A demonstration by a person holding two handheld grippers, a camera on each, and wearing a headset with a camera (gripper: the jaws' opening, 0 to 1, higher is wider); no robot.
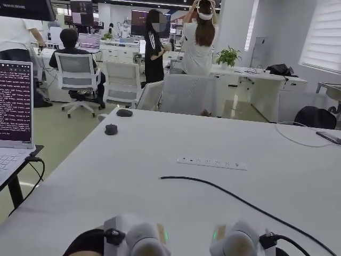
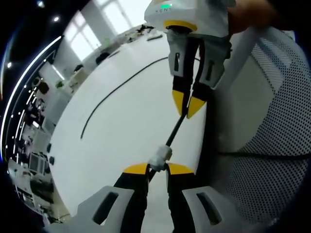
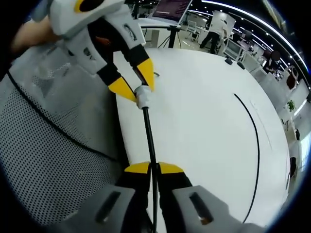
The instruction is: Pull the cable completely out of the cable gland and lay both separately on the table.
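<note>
A small white cable gland (image 2: 160,157) sits between the jaws of my left gripper (image 2: 158,168), which is shut on it. A black cable (image 2: 178,129) runs straight out of the gland to my right gripper (image 2: 188,105), which is shut on the cable a short way off. In the right gripper view, my right gripper (image 3: 154,168) clamps the cable (image 3: 148,131), and the left gripper (image 3: 138,87) holds the gland (image 3: 142,96) beyond it. Both are held just off the near edge of the white table (image 1: 160,213). The rest of the cable (image 1: 240,201) lies in a long curve on the table.
A white power strip (image 1: 212,163) lies mid-table, with two dark mice (image 1: 111,129) (image 1: 124,112) toward the far left. A laptop (image 1: 15,106) stands on a side stand at left. A mesh chair seat (image 3: 53,160) is below the grippers. People and chairs fill the background.
</note>
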